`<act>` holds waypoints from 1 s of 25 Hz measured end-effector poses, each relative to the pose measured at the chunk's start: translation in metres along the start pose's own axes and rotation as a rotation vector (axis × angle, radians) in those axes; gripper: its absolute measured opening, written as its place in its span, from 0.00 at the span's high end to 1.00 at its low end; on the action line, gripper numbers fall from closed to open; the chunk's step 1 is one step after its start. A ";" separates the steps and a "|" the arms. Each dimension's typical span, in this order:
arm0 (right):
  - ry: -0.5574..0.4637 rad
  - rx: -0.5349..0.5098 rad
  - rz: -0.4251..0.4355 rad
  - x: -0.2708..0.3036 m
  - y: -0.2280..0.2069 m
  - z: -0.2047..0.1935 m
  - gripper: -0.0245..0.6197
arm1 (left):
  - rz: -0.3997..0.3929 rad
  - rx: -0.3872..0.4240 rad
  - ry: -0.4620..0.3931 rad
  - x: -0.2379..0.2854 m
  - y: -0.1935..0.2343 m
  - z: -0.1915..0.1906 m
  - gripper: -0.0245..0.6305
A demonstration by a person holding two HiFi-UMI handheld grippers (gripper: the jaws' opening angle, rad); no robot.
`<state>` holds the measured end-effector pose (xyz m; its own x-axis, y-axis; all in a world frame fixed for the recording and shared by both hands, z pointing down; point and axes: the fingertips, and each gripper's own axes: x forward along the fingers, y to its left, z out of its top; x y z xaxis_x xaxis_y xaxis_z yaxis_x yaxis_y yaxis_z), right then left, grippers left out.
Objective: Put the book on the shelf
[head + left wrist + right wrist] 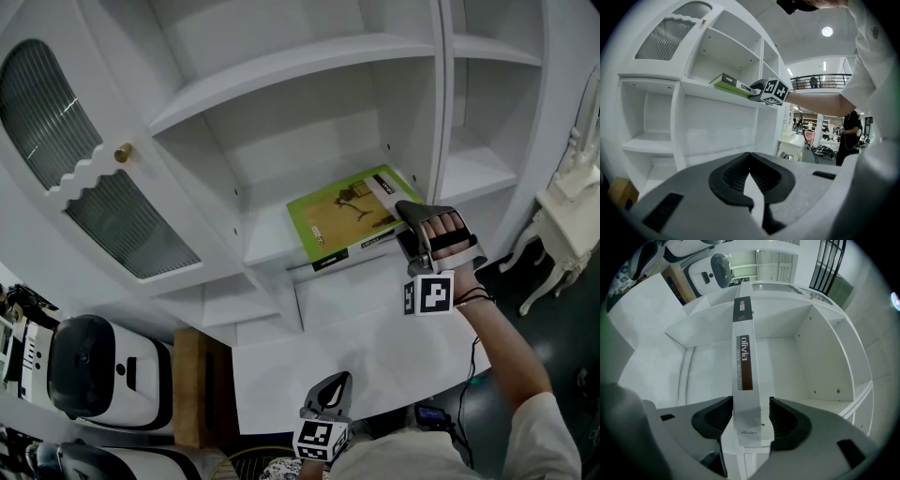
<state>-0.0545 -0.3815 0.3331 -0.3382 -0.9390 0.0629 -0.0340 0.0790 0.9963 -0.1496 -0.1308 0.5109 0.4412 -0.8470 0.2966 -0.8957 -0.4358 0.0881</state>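
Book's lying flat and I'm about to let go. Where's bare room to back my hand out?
The book and right gripper crowd the shelf's front right corner. Bare: the shelf board left of the book, the shelf above, the right-hand compartment, the counter below. Pulling straight back over the counter looks clear.

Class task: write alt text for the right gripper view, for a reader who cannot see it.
A book, seen spine-on, sits between the open jaws of the right hand-held gripper, with a gap at one pad. White shelving surrounds it.
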 end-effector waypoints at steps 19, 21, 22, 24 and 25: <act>-0.145 0.064 -0.051 -0.050 0.003 0.020 0.87 | -0.005 0.002 0.005 0.006 -0.002 0.000 0.96; -0.156 0.055 -0.057 -0.052 0.002 0.026 0.91 | -0.006 0.003 0.005 0.007 -0.002 0.000 0.96; -0.165 0.049 -0.059 -0.053 0.001 0.029 0.92 | -0.006 0.002 0.006 0.007 -0.003 -0.001 0.96; -0.187 0.040 -0.058 -0.055 0.000 0.039 0.93 | -0.004 0.001 0.006 0.006 -0.003 -0.001 0.96; -0.197 0.038 -0.054 -0.055 0.000 0.043 0.94 | -0.003 0.001 0.005 0.006 -0.002 -0.001 0.96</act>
<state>-0.0763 -0.3156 0.3268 -0.5119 -0.8590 -0.0073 -0.0919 0.0462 0.9947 -0.1451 -0.1345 0.5133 0.4438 -0.8440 0.3012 -0.8943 -0.4388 0.0880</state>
